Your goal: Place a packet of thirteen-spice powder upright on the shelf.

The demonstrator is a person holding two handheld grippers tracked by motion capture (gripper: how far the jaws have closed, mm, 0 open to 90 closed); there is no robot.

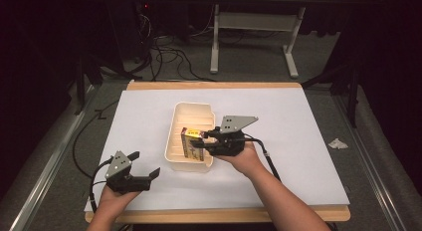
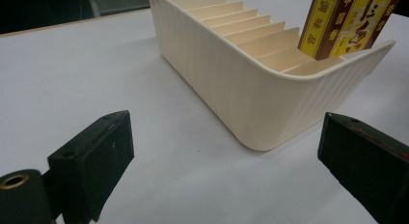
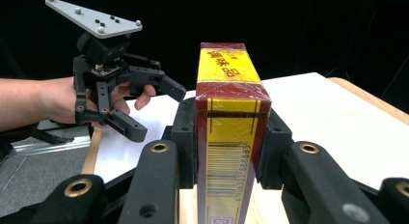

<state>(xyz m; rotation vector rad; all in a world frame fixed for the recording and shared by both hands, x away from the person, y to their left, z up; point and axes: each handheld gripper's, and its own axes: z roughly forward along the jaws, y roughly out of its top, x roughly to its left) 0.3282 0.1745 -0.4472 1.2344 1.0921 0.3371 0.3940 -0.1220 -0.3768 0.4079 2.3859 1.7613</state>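
A cream ribbed tray (image 1: pixel 191 116) sits mid-table on a white sheet. A yellow and dark red box (image 1: pixel 188 144) stands in the tray's near end, and my right gripper (image 1: pixel 198 139) is shut on it from the right. In the right gripper view both pads clamp the box (image 3: pixel 224 74) upright, barcode facing the camera. My left gripper (image 1: pixel 145 164) is held open over the sheet, left of the tray's near corner. In the left gripper view its fingers (image 2: pixel 96 156) are spread wide with nothing between them, facing the tray (image 2: pixel 251 89) and the box (image 2: pixel 347 21). The left gripper (image 3: pixel 156 113) appears open beyond the box.
The white sheet (image 1: pixel 298 141) covers most of a wooden table (image 1: pixel 214 214). A crumpled scrap of paper (image 1: pixel 337 143) lies on the floor to the right. Cables (image 1: pixel 169 57) and another table's legs (image 1: pixel 215 42) are beyond the far edge.
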